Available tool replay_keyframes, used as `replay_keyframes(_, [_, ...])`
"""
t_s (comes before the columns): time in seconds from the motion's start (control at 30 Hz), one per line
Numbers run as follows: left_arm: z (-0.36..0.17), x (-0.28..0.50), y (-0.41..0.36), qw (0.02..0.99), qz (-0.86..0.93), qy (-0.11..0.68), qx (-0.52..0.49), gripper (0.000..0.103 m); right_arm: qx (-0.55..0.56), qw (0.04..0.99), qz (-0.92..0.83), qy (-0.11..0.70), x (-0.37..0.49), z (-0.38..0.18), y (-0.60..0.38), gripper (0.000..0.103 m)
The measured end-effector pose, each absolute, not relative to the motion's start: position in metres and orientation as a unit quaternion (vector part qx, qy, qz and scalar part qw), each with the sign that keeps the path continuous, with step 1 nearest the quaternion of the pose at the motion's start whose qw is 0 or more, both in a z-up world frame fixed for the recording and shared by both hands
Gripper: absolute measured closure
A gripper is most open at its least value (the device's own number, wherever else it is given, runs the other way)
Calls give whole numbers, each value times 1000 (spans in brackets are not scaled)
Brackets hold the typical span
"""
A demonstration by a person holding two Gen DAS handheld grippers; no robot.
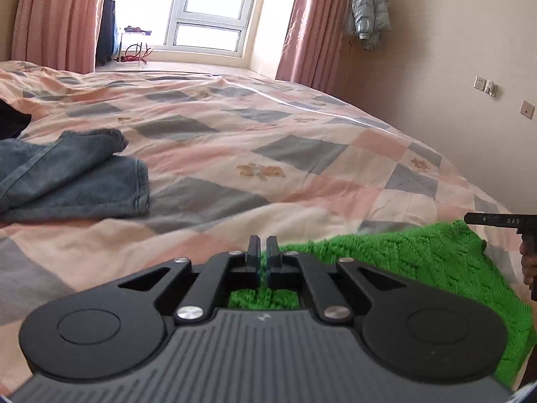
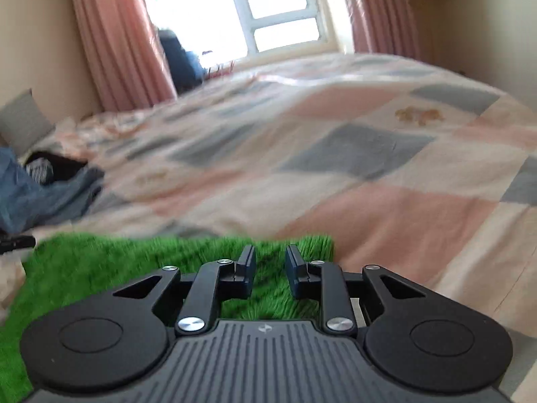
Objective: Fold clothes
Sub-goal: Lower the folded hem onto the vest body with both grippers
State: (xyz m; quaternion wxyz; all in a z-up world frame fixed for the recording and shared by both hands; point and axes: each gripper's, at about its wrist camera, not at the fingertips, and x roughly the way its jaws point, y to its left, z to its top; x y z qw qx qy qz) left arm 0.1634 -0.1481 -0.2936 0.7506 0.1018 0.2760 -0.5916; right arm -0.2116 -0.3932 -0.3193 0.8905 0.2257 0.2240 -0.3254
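A bright green knitted sweater [image 1: 419, 262] lies on the near edge of a bed [image 1: 268, 154] covered by a quilt in pink, grey and cream squares. The left tongs [image 1: 263, 247] sit low over the sweater's left edge with their two fingers drawn almost together, only a thin slit between the pads; green knit shows just below and behind them, but whether a fold of cloth is pinched in that slit cannot be told. In the right wrist view the right tongs [image 2: 270, 257] hover over the same sweater [image 2: 100, 262], near its far edge, with a clear gap between the fingers and green knit visible through it; nothing is gripped there. This view is blurred. At the right edge of the left view the tip of the other tool and part of the hand [image 1: 528, 262] holding it show, just beside the sweater's far corner. Farther left on the bed lie blue jeans [image 1: 74, 174], loosely folded, well apart from the sweater, with a dark garment [image 1: 11, 121] behind them. Beyond the bed are a bright window [image 1: 208, 6] flanked by pink curtains [image 1: 60, 13], and a pale padded jacket [image 1: 367, 10] hanging on the right wall.
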Motion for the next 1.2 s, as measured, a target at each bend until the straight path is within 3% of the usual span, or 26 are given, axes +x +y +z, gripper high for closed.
replay_keyframes(0.13, [-338, 172, -174, 751, -557, 316, 161, 100, 193, 884, -337, 260, -195, -326, -400, 77])
replay_keyframes(0.23, [-343, 170, -168, 758, -549, 312, 161, 100, 194, 872, -343, 292, -191, -352, -412, 89])
replay_keyframes(0.27, [-336, 167, -163, 765, -541, 309, 163, 100, 209, 870, -346, 282, -197, -354, -414, 98])
replay_keyframes(0.33, [-321, 162, -153, 781, -524, 296, 170, 101, 243, 857, -367, 267, -210, -349, -418, 103])
replay_keyframes(0.4, [-303, 152, -137, 796, -506, 285, 169, 100, 258, 841, -402, 256, -227, -340, -414, 103])
replay_keyframes(0.43, [-295, 145, -127, 801, -502, 283, 166, 100, 260, 832, -420, 251, -236, -334, -409, 88])
replay_keyframes(0.47, [-287, 135, -116, 802, -503, 281, 158, 100, 258, 828, -434, 245, -246, -328, -401, 86])
replay_keyframes(0.67, [-278, 48, -65, 770, -552, 283, 149, 97, 280, 864, -386, 160, -283, -293, -303, 85])
replay_keyframes(0.93, [-326, -14, -51, 762, -524, 312, 217, 90, 196, 874, -368, 248, -253, -320, -189, 80])
replay_keyframes(1.0, [-325, -15, -48, 766, -520, 310, 216, 90, 185, 860, -386, 279, -253, -337, -187, 86])
replay_keyframes(1.07, [-316, -19, -44, 772, -518, 299, 217, 90, 205, 856, -391, 271, -260, -338, -188, 90])
replay_keyframes(1.2, [-298, -28, -42, 767, -543, 292, 180, 90, 196, 860, -401, 247, -261, -322, -179, 85])
